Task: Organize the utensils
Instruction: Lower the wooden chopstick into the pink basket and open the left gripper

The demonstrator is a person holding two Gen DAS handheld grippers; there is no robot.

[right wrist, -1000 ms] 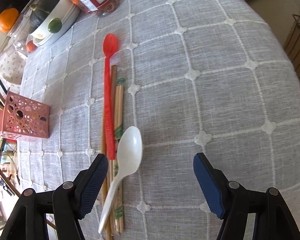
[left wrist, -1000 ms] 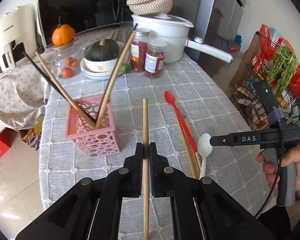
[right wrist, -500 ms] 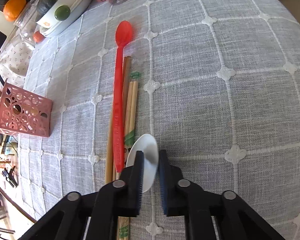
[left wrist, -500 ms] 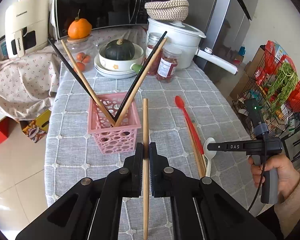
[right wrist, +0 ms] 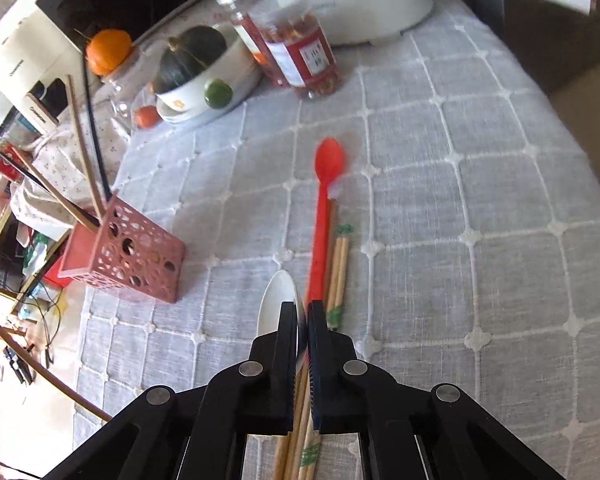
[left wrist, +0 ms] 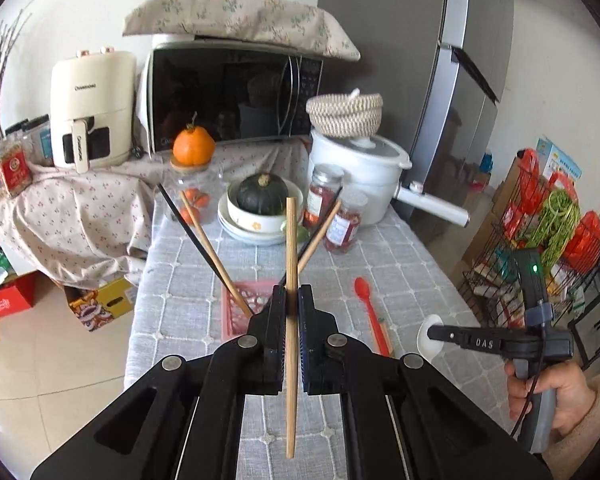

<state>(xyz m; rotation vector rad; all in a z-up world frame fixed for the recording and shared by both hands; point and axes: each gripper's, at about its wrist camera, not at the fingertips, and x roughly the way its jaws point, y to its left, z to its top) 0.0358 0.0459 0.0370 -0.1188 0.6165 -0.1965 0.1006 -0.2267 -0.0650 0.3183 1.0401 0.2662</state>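
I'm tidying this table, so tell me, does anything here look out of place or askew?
Yes. A red spoon and several wooden chopsticks lie loose on the tablecloth rather than in the pink basket. The chopsticks already in the basket lean in different directions. Nothing looks spilled or broken.

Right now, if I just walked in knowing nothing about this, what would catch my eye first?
Probably the left tool, clamped on a single wooden chopstick that it holds above the grey checked tablecloth. Just behind it stands a pink perforated basket with chopsticks already leaning out of it. To the right, the right tool pinches a white spoon beside a red spoon lying on the cloth.
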